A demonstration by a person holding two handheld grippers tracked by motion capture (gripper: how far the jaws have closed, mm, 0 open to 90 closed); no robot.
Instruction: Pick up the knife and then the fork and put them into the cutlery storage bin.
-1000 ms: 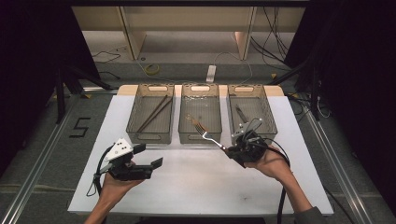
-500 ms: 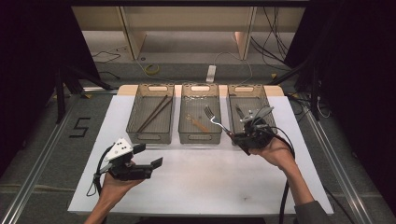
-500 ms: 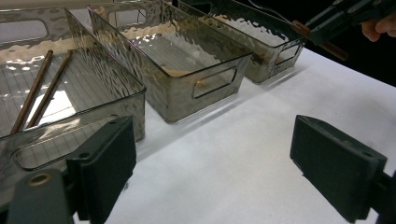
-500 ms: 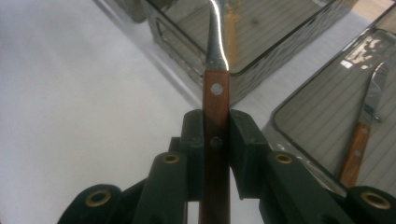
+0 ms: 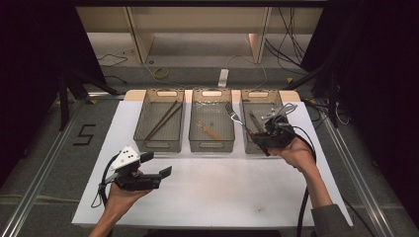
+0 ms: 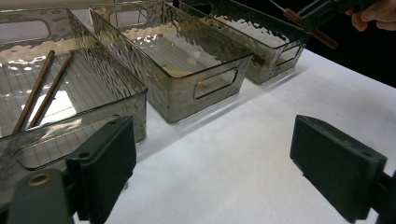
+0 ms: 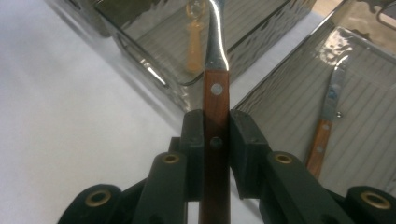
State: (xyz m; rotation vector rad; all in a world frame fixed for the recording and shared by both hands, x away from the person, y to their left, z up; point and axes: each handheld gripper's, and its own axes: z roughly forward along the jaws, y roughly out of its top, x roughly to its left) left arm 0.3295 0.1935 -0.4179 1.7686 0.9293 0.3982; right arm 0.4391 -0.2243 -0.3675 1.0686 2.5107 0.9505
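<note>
Chopsticks in left bin; knife in right bin; white table.

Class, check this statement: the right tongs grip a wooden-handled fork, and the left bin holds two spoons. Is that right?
Not quite. The right tongs do grip the wooden-handled fork, but the left bin holds two chopsticks, not spoons. The high view shows the two long thin brown sticks lying in it.

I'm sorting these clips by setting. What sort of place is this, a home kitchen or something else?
Most likely a lab or recording room, not a kitchen: a white table edged by metal floor rails, loose cables along the back wall, dark curtains at both sides, and three clear bins lined up for sorting cutlery.
</note>
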